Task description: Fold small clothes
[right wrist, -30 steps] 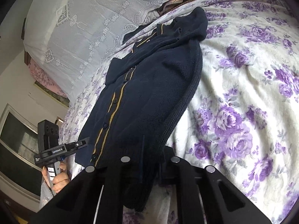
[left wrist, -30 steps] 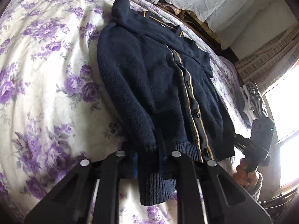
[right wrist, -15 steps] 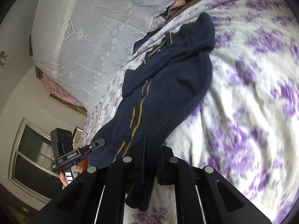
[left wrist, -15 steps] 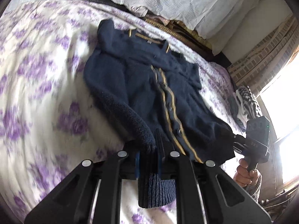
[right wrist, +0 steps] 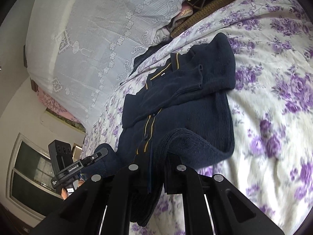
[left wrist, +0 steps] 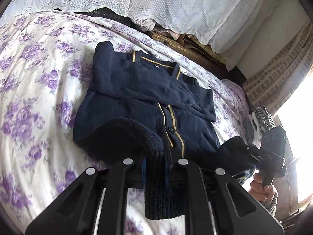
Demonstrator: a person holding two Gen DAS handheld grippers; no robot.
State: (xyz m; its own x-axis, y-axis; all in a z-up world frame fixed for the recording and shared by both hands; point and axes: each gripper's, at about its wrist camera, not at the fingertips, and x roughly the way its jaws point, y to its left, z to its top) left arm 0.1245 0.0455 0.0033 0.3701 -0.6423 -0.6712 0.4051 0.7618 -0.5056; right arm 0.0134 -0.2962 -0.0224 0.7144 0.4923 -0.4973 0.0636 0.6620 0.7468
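Navy knitted cardigan with mustard button-band stripes (left wrist: 140, 90) lies centre frame on purple-flowered white bedsheet (left wrist: 35, 82). Left gripper (left wrist: 156, 168) and right gripper (right wrist: 157, 174) each clamp its ribbed hem, lifted at lower frame.

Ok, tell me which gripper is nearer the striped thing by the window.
Right. The right gripper, shut on the cardigan hem, is right beside the striped thing; the left gripper grips the hem's other corner, farther off.

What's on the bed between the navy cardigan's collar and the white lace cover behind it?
Only floral bedsheet lies between the navy cardigan collar and the white lace cover, then a strip of dark and patterned fabrics under the cover's edge. The left wrist view shows it.
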